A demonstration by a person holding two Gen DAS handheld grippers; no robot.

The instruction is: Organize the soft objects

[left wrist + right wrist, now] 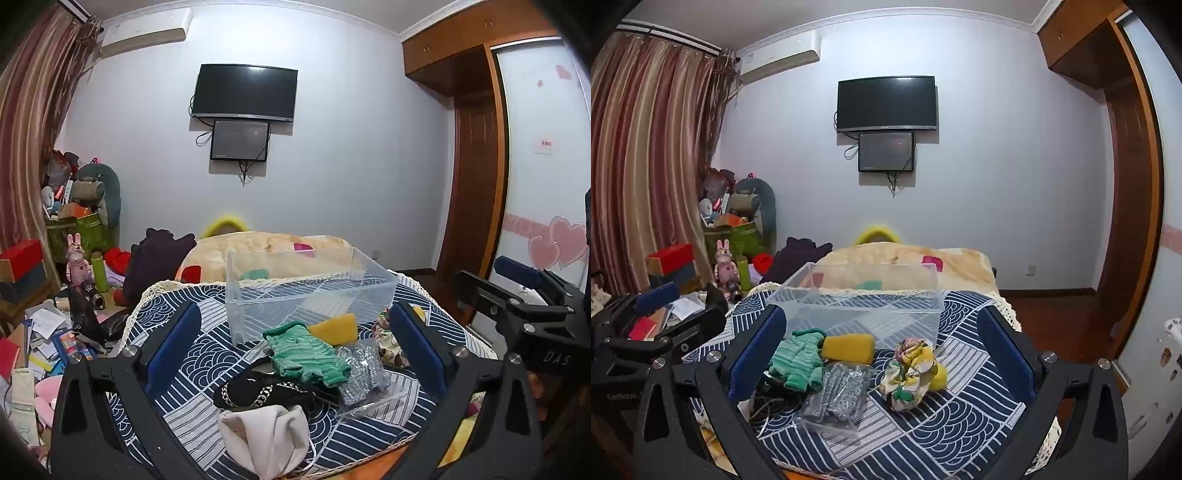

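Clear bin mid-frame, apparently empty. Green glove, yellow sponge, floral scrunchie lie below it, unsorted. Left tongs, right tongs wide open, holding nothing. Task barely begun.

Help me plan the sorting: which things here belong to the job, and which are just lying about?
Job: clear plastic bin, green knit glove, yellow sponge, floral scrunchie, silver glittery pouch.

Lying about: pink rabbit figure, red box, wall TV.
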